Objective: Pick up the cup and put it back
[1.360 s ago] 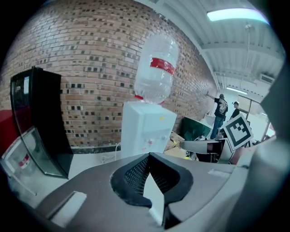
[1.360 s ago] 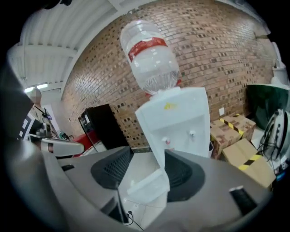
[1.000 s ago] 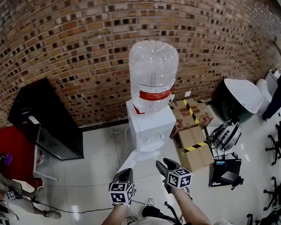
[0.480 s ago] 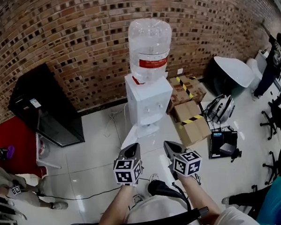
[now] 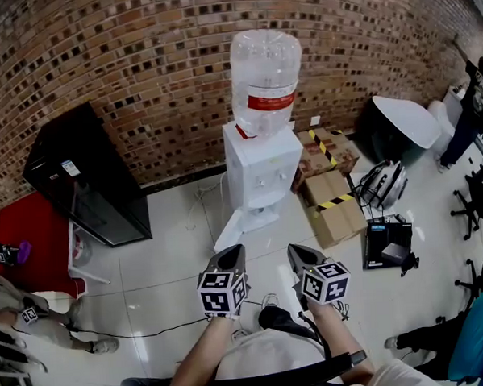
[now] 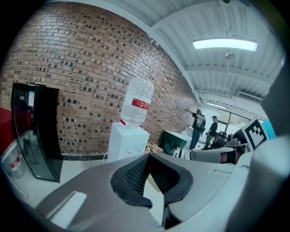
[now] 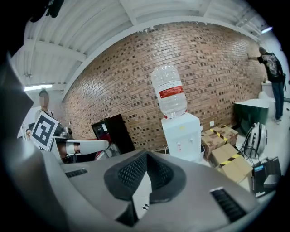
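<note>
left tongs (image 5: 235, 253) and right tongs (image 5: 297, 252) are sitting fully closed, tips together, gripping nothing, side by side at lower centre of the head view. both are pointing toward the white water dispenser (image 5: 260, 167), which is standing well apart at frame centre against the brick wall (image 5: 138, 64). cardboard boxes (image 5: 333, 211) are lying just right of it. the cup cannot be made out in any view.

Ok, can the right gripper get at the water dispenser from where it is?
Probably not. The right gripper, shut and empty, is held close to the person's body, and the water dispenser stands off across the floor. Nothing seems to block the way; the person would need to step closer.
</note>
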`<state>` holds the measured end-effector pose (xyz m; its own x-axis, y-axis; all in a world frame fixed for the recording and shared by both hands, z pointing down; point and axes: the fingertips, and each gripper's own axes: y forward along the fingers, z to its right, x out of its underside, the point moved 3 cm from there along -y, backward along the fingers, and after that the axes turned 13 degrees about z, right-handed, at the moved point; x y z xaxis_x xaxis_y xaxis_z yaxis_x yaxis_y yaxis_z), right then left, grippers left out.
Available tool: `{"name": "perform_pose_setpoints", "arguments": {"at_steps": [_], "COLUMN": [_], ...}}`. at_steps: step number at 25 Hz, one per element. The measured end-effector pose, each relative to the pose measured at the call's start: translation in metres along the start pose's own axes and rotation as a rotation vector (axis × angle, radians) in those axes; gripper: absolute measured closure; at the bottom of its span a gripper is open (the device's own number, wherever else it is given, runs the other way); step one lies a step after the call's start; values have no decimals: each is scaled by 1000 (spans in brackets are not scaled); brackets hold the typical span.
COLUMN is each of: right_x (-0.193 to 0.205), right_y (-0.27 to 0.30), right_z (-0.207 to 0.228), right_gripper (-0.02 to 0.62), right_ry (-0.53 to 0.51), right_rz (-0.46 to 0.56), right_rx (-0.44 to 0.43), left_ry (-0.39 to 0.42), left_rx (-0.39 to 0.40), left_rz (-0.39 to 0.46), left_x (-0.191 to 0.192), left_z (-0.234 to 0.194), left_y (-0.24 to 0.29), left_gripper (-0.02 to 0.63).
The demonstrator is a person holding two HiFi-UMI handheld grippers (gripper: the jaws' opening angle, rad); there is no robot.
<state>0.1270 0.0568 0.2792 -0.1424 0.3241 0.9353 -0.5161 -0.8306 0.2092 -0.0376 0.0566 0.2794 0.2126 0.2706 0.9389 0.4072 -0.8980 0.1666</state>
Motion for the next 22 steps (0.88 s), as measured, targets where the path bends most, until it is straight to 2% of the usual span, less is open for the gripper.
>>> {"name": "perform_pose_setpoints", "arguments": {"at_steps": [22], "right_x": [-11], "right_y": [14], "right_z": [-11], "right_gripper": [589], "right_ry": [-41], "right_rz": [-3], "right_rx": [-36], "left_ry": [-12], "left_rx": [-22], "left_rz": [16], "left_x": [-11], "left_z": [-13], "left_y": [4], "left_gripper": [606]}}
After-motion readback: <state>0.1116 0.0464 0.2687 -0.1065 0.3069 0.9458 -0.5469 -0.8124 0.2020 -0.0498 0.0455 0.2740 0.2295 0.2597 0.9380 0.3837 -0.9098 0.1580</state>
